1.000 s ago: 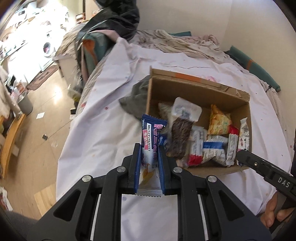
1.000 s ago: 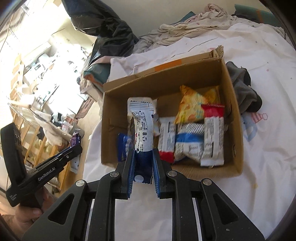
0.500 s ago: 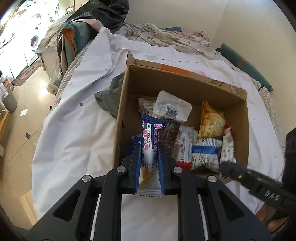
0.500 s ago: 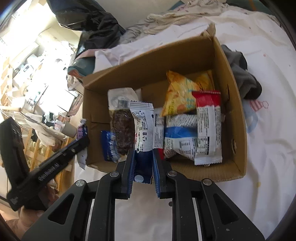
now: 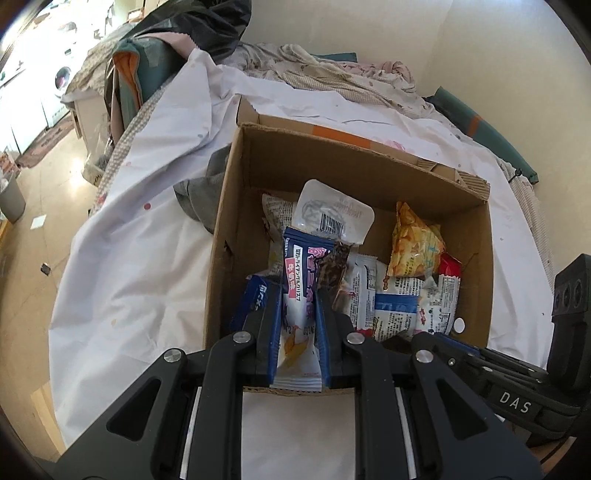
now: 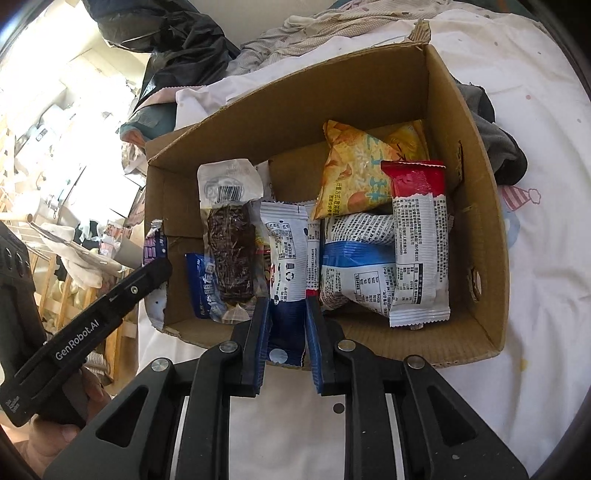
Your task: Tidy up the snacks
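Note:
An open cardboard box (image 5: 354, 162) (image 6: 332, 103) sits on a white sheet and holds several snack packets. My left gripper (image 5: 297, 291) is shut on a blue, pink and white packet (image 5: 299, 258), upright over the box's near left part. My right gripper (image 6: 287, 301) holds a white and blue packet (image 6: 286, 240) upright just inside the near wall. Its jaws are opening, and the pads still touch the packet. Beside it lie a dark bar in clear wrap (image 6: 231, 251), a yellow chip bag (image 6: 365, 173) and a red-topped packet (image 6: 419, 236).
A grey cloth (image 5: 201, 195) (image 6: 495, 133) lies against the box's side. Rumpled bedding (image 5: 332, 70) and a black bag (image 5: 207, 26) fill the far end of the bed. The floor (image 5: 33, 229) drops off at the left. A hand (image 6: 74, 406) grips the left tool.
Both grippers have come down and in toward the box with their packets. The left packet went from short of the box to inside its near left part. The right jaws stand slightly wider.

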`<action>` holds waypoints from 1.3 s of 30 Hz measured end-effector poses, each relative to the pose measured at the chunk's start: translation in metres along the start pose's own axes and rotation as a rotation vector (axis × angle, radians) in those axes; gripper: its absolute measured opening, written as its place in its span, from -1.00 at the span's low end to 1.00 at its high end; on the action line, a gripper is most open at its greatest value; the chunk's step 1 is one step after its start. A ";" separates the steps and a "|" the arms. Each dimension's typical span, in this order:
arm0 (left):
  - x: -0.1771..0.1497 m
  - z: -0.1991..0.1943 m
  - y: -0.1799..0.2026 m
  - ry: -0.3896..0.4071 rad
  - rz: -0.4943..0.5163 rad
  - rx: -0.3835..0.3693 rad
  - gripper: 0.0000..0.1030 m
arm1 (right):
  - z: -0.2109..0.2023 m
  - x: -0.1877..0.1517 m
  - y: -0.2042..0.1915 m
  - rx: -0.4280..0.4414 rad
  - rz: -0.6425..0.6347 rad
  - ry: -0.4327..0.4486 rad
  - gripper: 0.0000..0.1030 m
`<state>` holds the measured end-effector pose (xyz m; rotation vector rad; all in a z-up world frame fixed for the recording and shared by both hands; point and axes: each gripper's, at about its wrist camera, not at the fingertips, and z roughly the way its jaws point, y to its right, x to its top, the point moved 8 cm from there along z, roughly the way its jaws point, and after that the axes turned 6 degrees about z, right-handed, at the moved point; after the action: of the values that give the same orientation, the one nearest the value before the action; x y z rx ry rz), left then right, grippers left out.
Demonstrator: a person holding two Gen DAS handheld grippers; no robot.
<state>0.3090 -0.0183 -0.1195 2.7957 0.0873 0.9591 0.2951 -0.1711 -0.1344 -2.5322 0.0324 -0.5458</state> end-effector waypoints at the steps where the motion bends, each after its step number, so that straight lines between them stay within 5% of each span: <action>1: -0.001 0.000 0.000 -0.002 0.000 -0.002 -0.70 | -0.001 0.001 0.000 -0.001 0.002 0.008 -0.55; 3: -0.002 0.000 0.002 -0.008 0.011 0.000 -0.63 | -0.003 0.004 0.002 -0.034 -0.011 0.030 -0.51; 7: -0.004 0.000 0.003 -0.014 0.028 0.013 0.29 | -0.012 0.009 0.005 -0.016 0.015 0.065 0.28; 8: -0.004 -0.001 0.002 -0.011 0.023 0.016 0.44 | -0.015 0.011 0.006 -0.015 0.021 0.075 0.28; 12: -0.004 -0.008 -0.001 -0.008 -0.010 0.004 0.47 | -0.027 0.018 0.009 -0.009 0.053 0.105 0.29; 17: 0.002 -0.038 -0.013 0.068 0.001 0.077 0.47 | -0.058 0.020 0.008 -0.029 0.049 0.186 0.72; 22: -0.001 -0.073 -0.029 0.107 0.007 0.132 0.47 | -0.089 0.003 -0.001 -0.069 -0.017 0.249 0.91; 35: -0.062 -0.125 -0.014 0.128 0.117 0.140 0.59 | -0.116 -0.062 -0.020 -0.147 -0.162 0.296 0.94; 39: -0.069 -0.138 -0.009 0.175 0.116 0.132 0.69 | -0.125 -0.075 -0.035 -0.180 -0.240 0.381 0.94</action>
<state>0.1702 0.0043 -0.0558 2.8560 0.0122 1.2697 0.1746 -0.1944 -0.0485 -2.5815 -0.0876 -1.1615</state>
